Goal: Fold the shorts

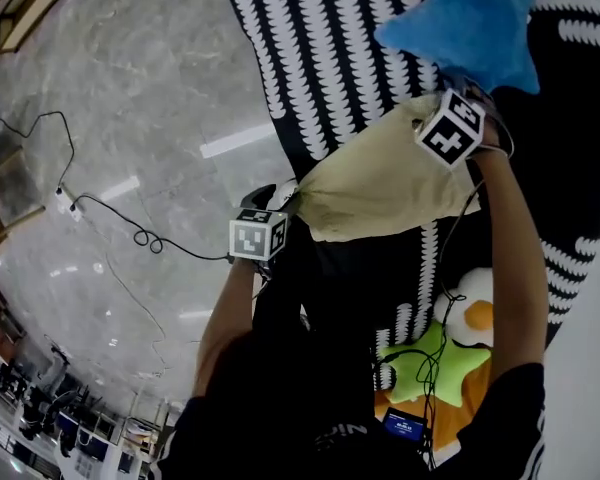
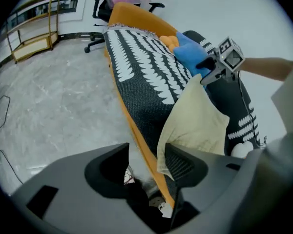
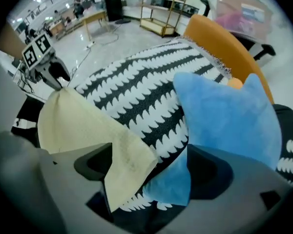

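Currently: cream shorts point(image 1: 380, 183) on striped blanket point(image 1: 320, 48), apparently laid for folding; left gripper point(image 2: 146, 155) and right gripper point(image 3: 154, 165) spread, corners loose between jaws.

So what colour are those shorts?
The shorts are a plain pale cream-yellow with no pattern, and they show best in the head view.

Head view looks steeply down; 2 gripper views share the shorts point(image 2: 195, 121) close-up.
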`<act>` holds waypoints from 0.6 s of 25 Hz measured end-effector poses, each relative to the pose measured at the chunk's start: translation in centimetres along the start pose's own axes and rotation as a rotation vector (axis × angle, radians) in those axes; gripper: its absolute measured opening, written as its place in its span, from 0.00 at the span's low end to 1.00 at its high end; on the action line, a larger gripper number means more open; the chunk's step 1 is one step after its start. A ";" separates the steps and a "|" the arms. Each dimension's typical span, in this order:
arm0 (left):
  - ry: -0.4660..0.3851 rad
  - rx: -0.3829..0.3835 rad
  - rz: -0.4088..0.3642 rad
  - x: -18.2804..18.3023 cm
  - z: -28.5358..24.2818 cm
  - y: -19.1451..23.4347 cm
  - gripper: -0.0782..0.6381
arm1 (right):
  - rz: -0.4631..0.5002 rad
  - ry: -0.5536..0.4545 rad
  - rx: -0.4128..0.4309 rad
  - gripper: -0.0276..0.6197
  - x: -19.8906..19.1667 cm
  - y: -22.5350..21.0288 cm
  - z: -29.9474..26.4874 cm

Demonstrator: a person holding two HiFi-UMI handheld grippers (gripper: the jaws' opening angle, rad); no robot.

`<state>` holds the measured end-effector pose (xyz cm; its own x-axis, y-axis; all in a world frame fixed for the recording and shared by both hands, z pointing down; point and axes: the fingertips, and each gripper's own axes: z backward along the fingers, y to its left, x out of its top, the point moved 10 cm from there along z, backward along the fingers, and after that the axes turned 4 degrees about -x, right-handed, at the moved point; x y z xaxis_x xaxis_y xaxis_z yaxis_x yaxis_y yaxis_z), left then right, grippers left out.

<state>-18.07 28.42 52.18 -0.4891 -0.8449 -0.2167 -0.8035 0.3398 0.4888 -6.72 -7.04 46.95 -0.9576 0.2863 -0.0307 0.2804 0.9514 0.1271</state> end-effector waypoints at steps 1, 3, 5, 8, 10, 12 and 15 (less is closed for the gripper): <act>-0.010 -0.006 0.007 -0.1 0.5 0.4 0.42 | -0.032 -0.053 -0.001 0.77 0.0 -0.1 1.0; -0.022 -0.004 0.017 -0.5 1.5 1.2 0.46 | -0.085 -0.164 -0.024 0.77 -0.3 0.1 3.5; -0.026 0.017 0.030 -1.1 2.3 1.9 0.46 | -0.118 -0.259 -0.059 0.77 -0.7 0.8 5.9; -0.053 0.067 0.030 -1.4 3.5 2.6 0.46 | -0.108 -0.346 -0.111 0.77 -1.4 2.9 8.9; -0.070 0.071 0.021 -1.5 4.0 2.5 0.46 | -0.066 -0.396 -0.128 0.76 -1.6 5.5 10.5; -0.076 0.063 0.001 -1.7 4.4 2.1 0.45 | -0.003 -0.432 -0.123 0.74 -1.5 9.1 11.6; -0.094 0.055 -0.022 -2.2 4.9 1.6 0.44 | 0.099 -0.456 -0.070 0.72 -0.8 15.5 11.6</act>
<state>-19.91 32.86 49.35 -0.4991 -0.8105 -0.3066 -0.8304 0.3461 0.4367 -0.83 8.84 37.43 -0.7959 0.4104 -0.4452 0.3488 0.9117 0.2170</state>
